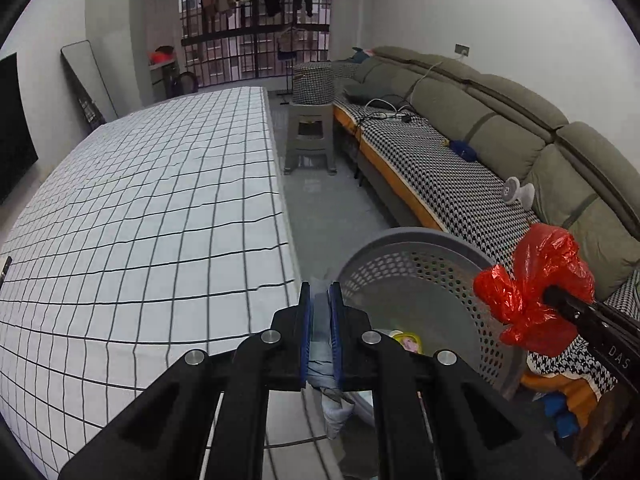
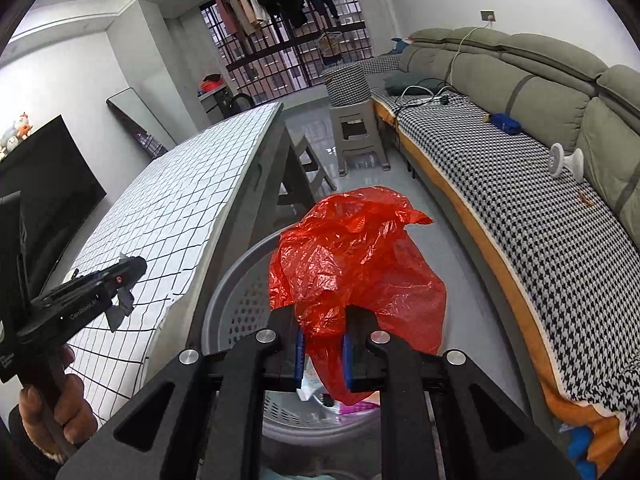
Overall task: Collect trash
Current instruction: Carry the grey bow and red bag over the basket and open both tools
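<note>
My left gripper (image 1: 320,312) is shut on a grey crumpled wrapper (image 1: 322,364), held at the table edge beside the grey perforated bin (image 1: 472,280). It also shows in the right wrist view (image 2: 124,280) over the table, with the grey wrapper (image 2: 122,308) hanging from it. My right gripper (image 2: 323,354) is shut on a red plastic bag (image 2: 352,256) and holds it over the bin (image 2: 236,296). The red bag (image 1: 532,292) also shows in the left wrist view at the bin's right rim. Some trash (image 1: 408,342) lies inside the bin.
A table with a white checked cloth (image 1: 140,220) stands on the left. A grey-green sofa (image 1: 500,120) with a houndstooth cover runs along the right, with cables, a blue item and a small white fan on it. A plastic stool (image 1: 310,140) stands farther back.
</note>
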The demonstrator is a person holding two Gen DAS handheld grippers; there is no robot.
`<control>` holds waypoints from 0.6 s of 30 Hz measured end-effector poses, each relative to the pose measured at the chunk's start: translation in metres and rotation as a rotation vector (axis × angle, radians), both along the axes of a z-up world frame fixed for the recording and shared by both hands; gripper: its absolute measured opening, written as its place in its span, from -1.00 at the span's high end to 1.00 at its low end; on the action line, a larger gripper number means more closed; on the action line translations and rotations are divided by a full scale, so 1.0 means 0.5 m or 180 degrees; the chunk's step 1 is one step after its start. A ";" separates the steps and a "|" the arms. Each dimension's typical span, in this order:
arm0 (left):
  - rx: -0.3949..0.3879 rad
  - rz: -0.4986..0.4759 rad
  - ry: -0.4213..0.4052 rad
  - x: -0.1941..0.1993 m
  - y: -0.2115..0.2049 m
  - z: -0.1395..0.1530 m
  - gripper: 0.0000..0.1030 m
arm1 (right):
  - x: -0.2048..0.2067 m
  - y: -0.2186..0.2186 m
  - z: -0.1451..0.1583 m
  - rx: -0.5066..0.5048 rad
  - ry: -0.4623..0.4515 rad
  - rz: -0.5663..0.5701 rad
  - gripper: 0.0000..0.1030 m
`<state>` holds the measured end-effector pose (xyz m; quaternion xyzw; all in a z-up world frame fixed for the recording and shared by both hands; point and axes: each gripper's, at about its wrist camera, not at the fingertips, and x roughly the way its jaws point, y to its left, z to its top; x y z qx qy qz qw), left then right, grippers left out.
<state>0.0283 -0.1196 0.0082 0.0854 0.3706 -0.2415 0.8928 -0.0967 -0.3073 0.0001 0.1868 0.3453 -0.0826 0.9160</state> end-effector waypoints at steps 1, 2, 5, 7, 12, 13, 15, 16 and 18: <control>0.0018 -0.0036 0.0005 -0.006 -0.016 -0.003 0.82 | -0.009 -0.008 0.002 -0.0009 -0.0011 -0.0027 0.74; 0.0030 -0.0060 0.0008 -0.010 -0.028 -0.008 0.82 | -0.016 -0.015 0.004 -0.0016 -0.0021 -0.0048 0.74; 0.0079 -0.0132 0.0008 -0.024 -0.062 -0.021 0.82 | -0.033 -0.040 0.009 -0.0030 -0.0055 -0.0115 0.74; 0.0107 -0.0153 0.0013 -0.030 -0.080 -0.028 0.81 | -0.038 -0.052 0.009 -0.0013 -0.0064 -0.0142 0.74; 0.0176 -0.0121 0.0080 -0.026 -0.100 -0.053 0.81 | -0.026 -0.070 -0.020 0.0094 0.0002 -0.0074 0.74; 0.0191 -0.0107 0.0107 -0.023 -0.105 -0.059 0.81 | -0.017 -0.068 -0.030 0.0122 0.0033 -0.0034 0.74; 0.0221 -0.0065 0.0133 -0.019 -0.111 -0.067 0.81 | -0.004 -0.065 -0.043 0.0153 0.0086 0.0046 0.74; 0.0233 -0.0048 0.0142 -0.018 -0.118 -0.071 0.81 | 0.004 -0.059 -0.049 0.0153 0.0113 0.0093 0.74; 0.0254 -0.0011 0.0165 -0.014 -0.124 -0.077 0.81 | 0.019 -0.051 -0.058 0.0149 0.0161 0.0182 0.74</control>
